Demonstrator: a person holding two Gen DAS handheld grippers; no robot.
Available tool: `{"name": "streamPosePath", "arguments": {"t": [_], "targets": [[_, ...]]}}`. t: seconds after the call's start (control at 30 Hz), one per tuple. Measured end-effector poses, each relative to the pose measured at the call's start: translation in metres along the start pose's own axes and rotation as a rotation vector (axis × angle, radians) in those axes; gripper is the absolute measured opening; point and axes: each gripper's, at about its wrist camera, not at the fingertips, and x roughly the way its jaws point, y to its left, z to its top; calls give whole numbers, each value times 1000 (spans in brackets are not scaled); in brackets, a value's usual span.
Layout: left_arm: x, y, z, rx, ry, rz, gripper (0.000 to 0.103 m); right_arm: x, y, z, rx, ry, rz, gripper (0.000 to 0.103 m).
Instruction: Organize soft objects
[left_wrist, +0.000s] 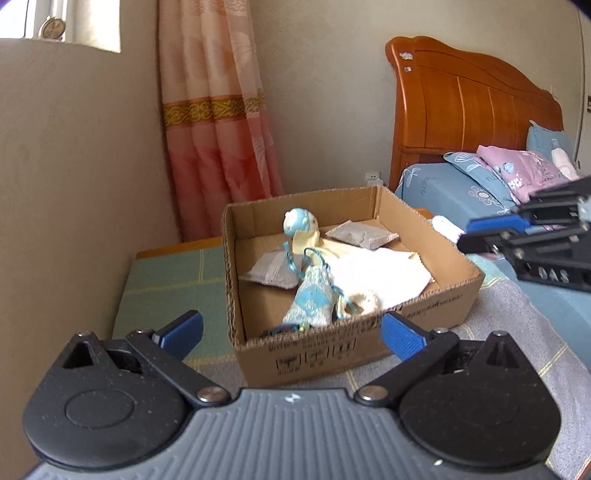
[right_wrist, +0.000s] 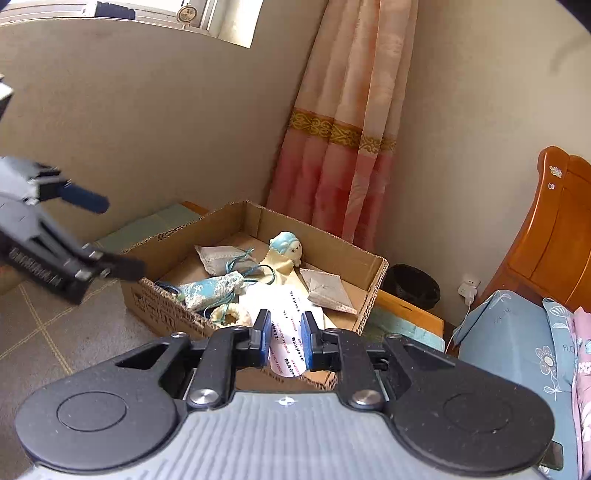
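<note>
— Right hand-held gripper (right_wrist: 286, 341) first: what's it got?

— It's pinching a white packet with red and black print (right_wrist: 290, 332), held just over the near rim of the cardboard box (right_wrist: 166, 314).

— And the left hand-held gripper (left_wrist: 291, 332)?

— Spread wide, nothing between its jaws, facing the box.

— What's inside already?

— A blue-capped doll (left_wrist: 301, 223), grey sachets (left_wrist: 269, 271), a blue patterned pouch (left_wrist: 312, 299) and a white cloth (left_wrist: 380, 271).

— Advice?

— I'd carry the packet past the rim, over a free patch, lower it, then let go.

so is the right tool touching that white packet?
Touching. The right wrist view shows the right tool shut on the white packet, both blue pads pressed against its sides above the cardboard box.
</note>
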Motion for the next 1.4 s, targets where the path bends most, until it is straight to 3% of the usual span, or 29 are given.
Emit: {"name": "streamPosePath", "arguments": {"t": [0.17, 0.37, 0.4, 0.5, 0.6, 0.97, 1.17, 1.4], "targets": [[-8, 1, -28, -50, 31, 56, 102, 46, -8, 21, 41, 41, 17, 20], [-14, 3, -33, -17, 25, 169, 102, 90, -15, 38, 88, 73, -3, 22], [-15, 2, -32, -8, 24, 186, 102, 94, -17, 40, 110, 82, -3, 29], [-18, 1, -28, 9, 15, 206, 102, 97, -20, 39, 155, 87, -17, 76], [-20, 2, -22, -11, 18, 196, 102, 87, -18, 37, 174, 77, -29, 91], [-17, 2, 3, -88, 108, 218, 102, 45, 4, 24, 252, 253, -142, 98], [-18, -5, 9, -95, 126, 224, 102, 13, 17, 13, 299, 269, -215, 102], [-22, -13, 12, -96, 129, 201, 102, -8, 23, 4, 379, 269, -178, 103]]}}
